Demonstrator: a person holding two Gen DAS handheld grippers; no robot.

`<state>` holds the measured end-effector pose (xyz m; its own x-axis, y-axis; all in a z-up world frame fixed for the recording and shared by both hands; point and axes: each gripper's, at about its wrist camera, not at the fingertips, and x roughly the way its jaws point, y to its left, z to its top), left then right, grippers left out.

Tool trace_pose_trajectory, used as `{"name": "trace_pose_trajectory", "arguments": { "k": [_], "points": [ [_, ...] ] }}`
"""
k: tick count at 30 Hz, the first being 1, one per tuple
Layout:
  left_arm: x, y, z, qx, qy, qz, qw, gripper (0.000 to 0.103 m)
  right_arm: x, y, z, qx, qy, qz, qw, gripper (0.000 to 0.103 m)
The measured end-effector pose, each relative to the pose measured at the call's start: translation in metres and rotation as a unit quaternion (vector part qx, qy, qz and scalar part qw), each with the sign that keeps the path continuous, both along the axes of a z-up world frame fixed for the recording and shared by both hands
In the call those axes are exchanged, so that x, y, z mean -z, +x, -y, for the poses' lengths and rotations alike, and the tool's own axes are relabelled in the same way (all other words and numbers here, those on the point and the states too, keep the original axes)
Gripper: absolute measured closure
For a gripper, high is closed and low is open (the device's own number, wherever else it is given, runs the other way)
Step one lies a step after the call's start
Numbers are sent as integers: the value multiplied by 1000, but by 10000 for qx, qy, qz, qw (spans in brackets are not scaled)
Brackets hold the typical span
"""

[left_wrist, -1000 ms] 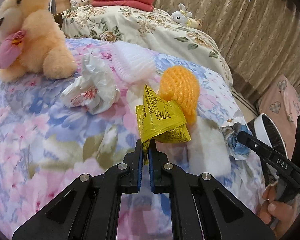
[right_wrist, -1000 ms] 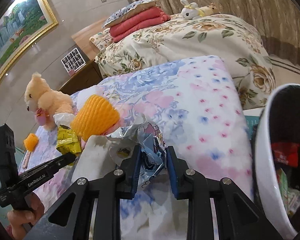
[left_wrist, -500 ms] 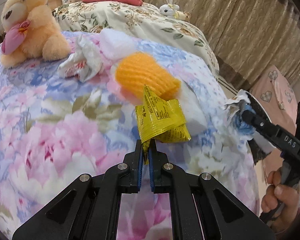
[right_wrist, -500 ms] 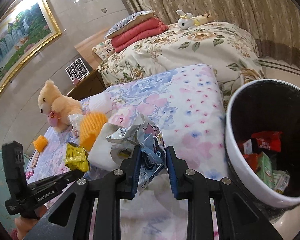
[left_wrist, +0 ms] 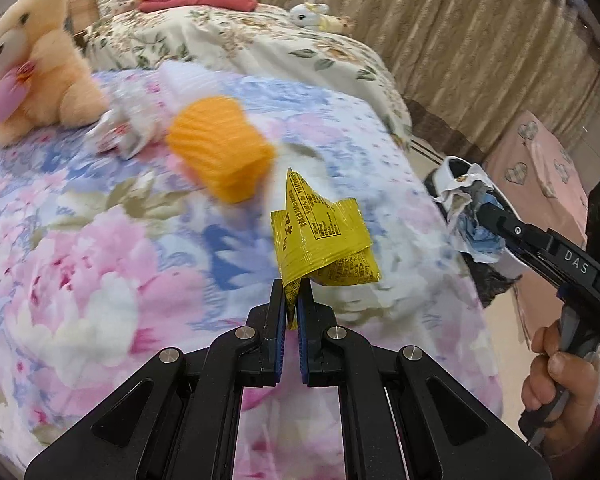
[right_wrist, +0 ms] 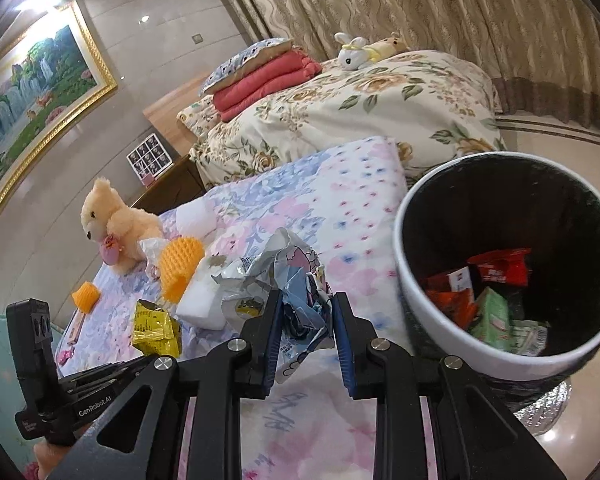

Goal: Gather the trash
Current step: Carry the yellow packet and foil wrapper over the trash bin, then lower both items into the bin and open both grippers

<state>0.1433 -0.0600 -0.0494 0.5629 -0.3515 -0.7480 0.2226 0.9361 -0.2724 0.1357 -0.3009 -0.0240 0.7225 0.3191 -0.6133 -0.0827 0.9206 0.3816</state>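
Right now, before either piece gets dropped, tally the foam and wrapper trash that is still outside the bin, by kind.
orange foam nets: 2
white foam pieces: 2
Wrappers: 3, namely yellow wrapper, blue-and-white wrapper, white wrapper
Total: 7
The small bits at the bed's near edge are too small to identify, so they are not counted.

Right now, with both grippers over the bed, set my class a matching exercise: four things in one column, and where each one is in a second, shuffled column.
Things
1. yellow wrapper
2. crumpled blue-and-white wrapper
3. red packets
4. teddy bear

Places
A. inside the white bin
B. pinched in the left gripper
C. sitting on the floral bedspread
D. clamped in the right gripper

Pairs: 1-B, 2-D, 3-A, 4-C
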Motion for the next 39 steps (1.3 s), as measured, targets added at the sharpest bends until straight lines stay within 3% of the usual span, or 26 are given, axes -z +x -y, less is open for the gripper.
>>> {"name": "trace_pose_trajectory", "arguments": {
  "k": [17,39],
  "points": [
    [-20,11,92,892,112,209,9957,99,-10,-20,64,637,31,85,9979,78],
    [-30,31,173,1524,264,245,9877,98,-9,-20,126,1289,41,15,9916,78]
  ]
}}
